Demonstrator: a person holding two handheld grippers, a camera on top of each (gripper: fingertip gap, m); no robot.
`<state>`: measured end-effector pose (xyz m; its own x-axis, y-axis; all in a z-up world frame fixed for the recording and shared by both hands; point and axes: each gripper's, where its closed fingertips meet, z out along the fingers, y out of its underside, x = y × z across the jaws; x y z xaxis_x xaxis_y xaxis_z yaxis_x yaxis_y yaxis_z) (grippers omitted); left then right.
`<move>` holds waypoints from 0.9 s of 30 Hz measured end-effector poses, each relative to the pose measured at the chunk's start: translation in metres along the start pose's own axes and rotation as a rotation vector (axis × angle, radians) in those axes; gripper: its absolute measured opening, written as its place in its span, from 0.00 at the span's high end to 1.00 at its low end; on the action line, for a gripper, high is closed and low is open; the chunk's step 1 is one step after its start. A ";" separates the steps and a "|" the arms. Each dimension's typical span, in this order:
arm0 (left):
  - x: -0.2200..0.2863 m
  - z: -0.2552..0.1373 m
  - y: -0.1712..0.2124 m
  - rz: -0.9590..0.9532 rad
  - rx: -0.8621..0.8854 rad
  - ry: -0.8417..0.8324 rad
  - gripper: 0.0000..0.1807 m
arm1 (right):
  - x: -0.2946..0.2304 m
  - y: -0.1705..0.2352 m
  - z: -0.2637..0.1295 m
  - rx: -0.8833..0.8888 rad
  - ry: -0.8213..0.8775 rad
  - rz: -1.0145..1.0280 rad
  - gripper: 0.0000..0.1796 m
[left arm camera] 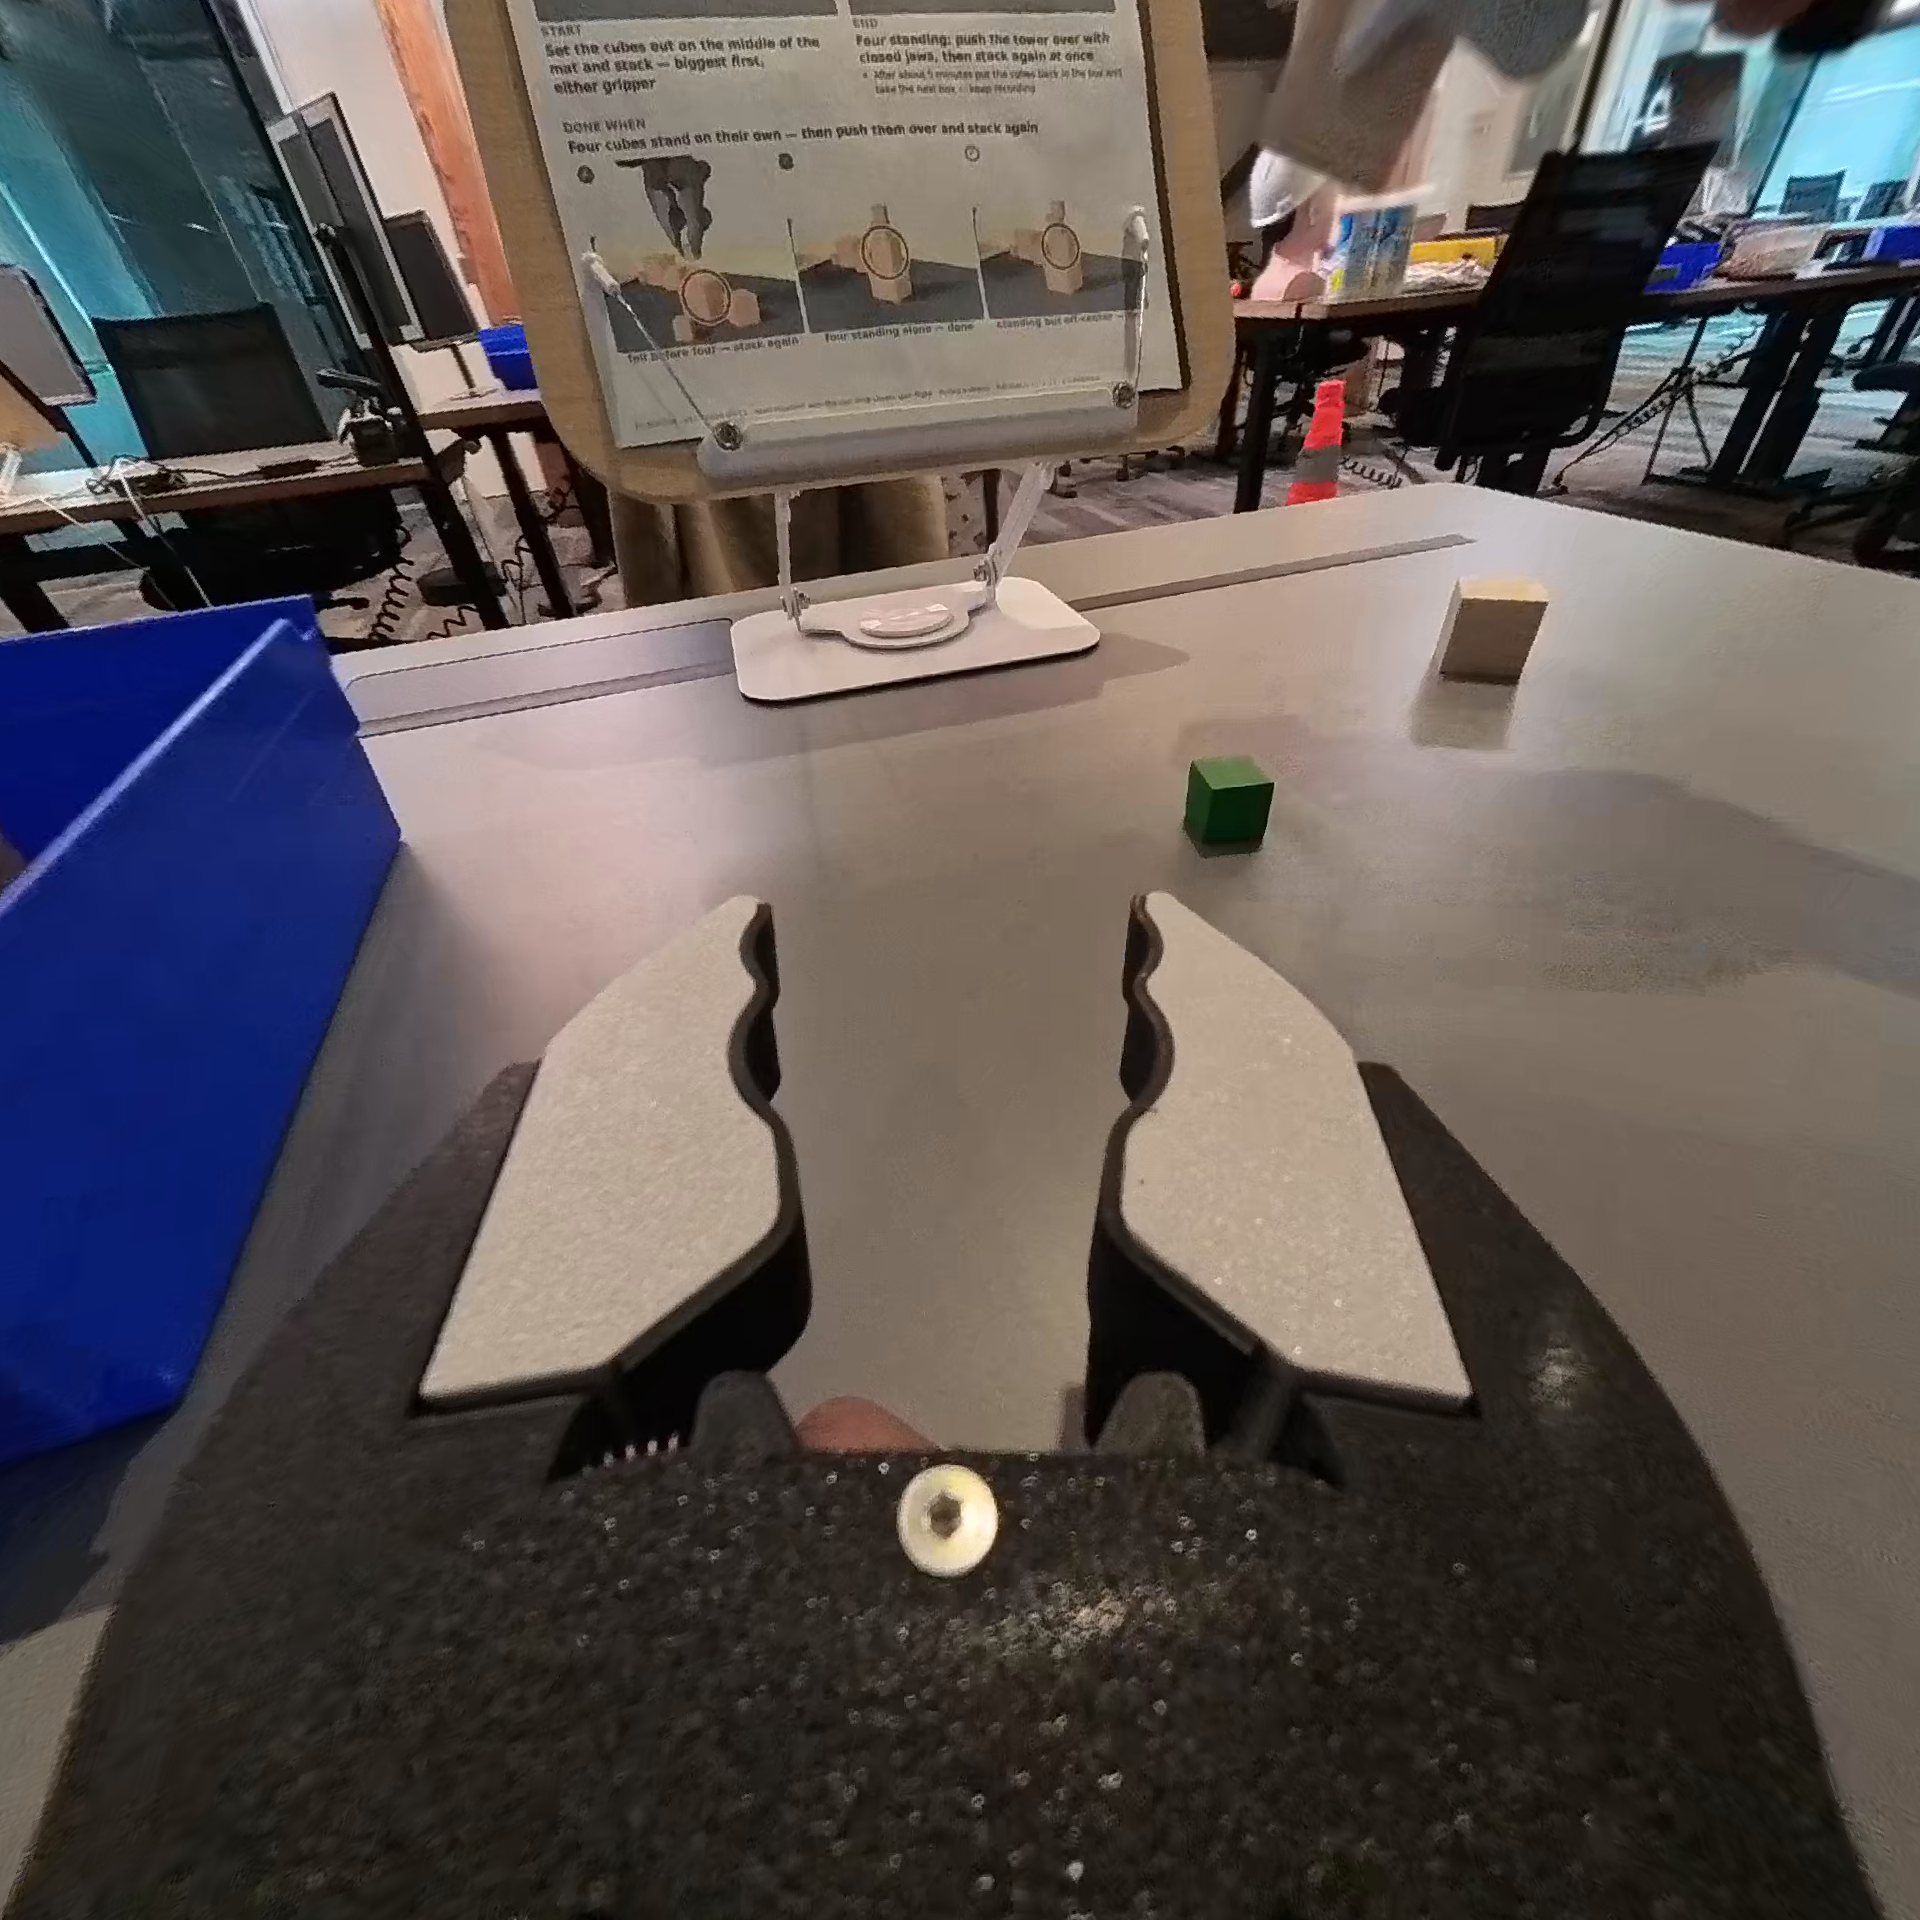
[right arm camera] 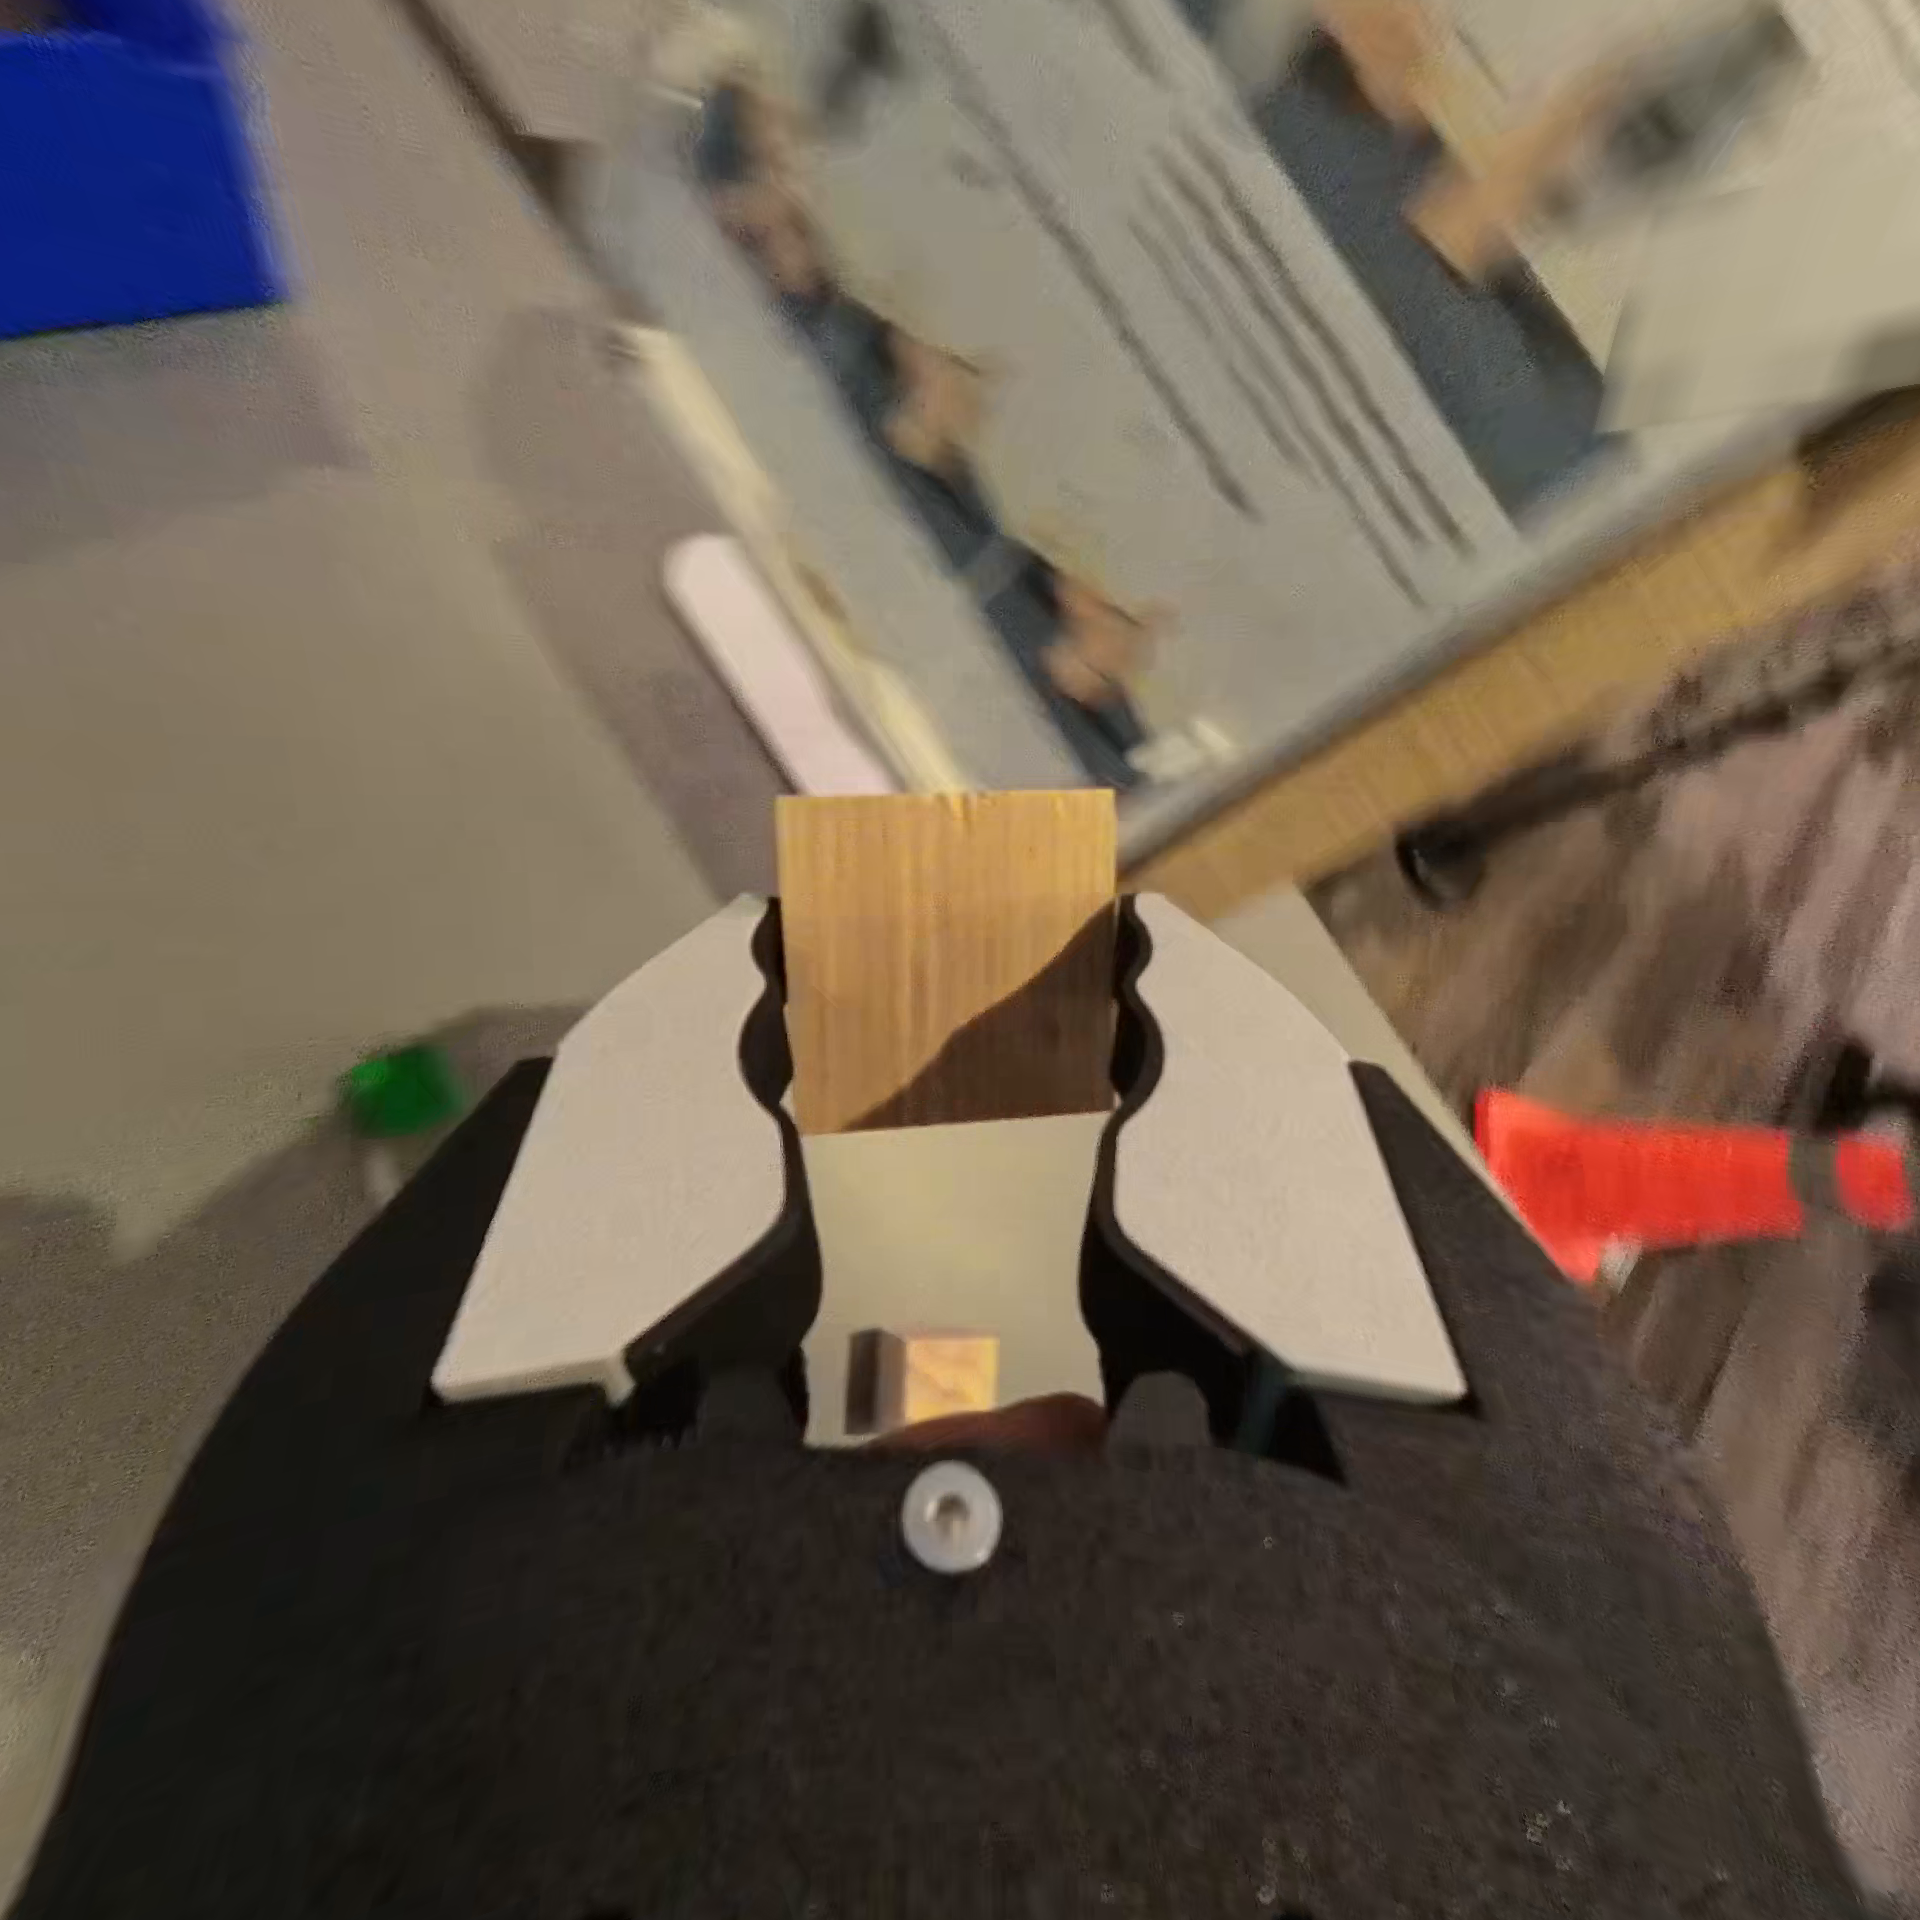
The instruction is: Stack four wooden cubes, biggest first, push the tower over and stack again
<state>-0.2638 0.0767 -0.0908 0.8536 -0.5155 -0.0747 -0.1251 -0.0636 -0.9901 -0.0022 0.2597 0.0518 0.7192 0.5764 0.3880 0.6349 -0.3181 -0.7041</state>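
Note:
In the left wrist view, my left gripper is open and empty above the grey table. A small green cube sits ahead and to the right of it. A larger plain wooden cube stands farther back right. In the right wrist view, my right gripper is shut on a plain wooden cube and holds it up in the air, tilted. That view is blurred by motion. The green cube shows low at the left there. Another small wooden cube shows between the finger bases.
A blue bin stands at the table's left edge and also shows in the right wrist view. An instruction sheet on a white stand is at the back middle. An orange cone is on the floor beyond. The grippers' ends are close to 35 cm from one another.

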 end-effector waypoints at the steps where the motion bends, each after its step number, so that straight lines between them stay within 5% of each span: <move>1: 0.000 0.000 0.000 0.006 0.004 -0.005 0.65 | -0.029 -0.011 -0.004 -0.002 -0.040 -0.082 0.67; 5: 0.001 -0.001 -0.002 0.025 0.014 -0.018 0.65 | -0.142 -0.015 0.018 -0.037 -0.297 -0.228 0.67; 12: 0.003 -0.003 -0.001 0.055 0.015 -0.025 0.65 | -0.244 0.060 0.085 -0.216 -0.501 -0.320 0.67; 22: 0.003 -0.002 0.001 0.052 0.000 -0.020 0.65 | -0.259 0.076 0.095 -0.218 -0.498 -0.329 0.67; 27: 0.003 -0.002 0.000 0.054 0.001 -0.018 0.65 | -0.206 0.040 0.048 -0.023 -0.368 -0.233 0.64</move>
<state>-0.2619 0.0733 -0.0913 0.8547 -0.5026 -0.1300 -0.1704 -0.0352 -0.9847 -0.1384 0.1639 -0.0846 0.4098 0.8632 0.2948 0.7775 -0.1616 -0.6077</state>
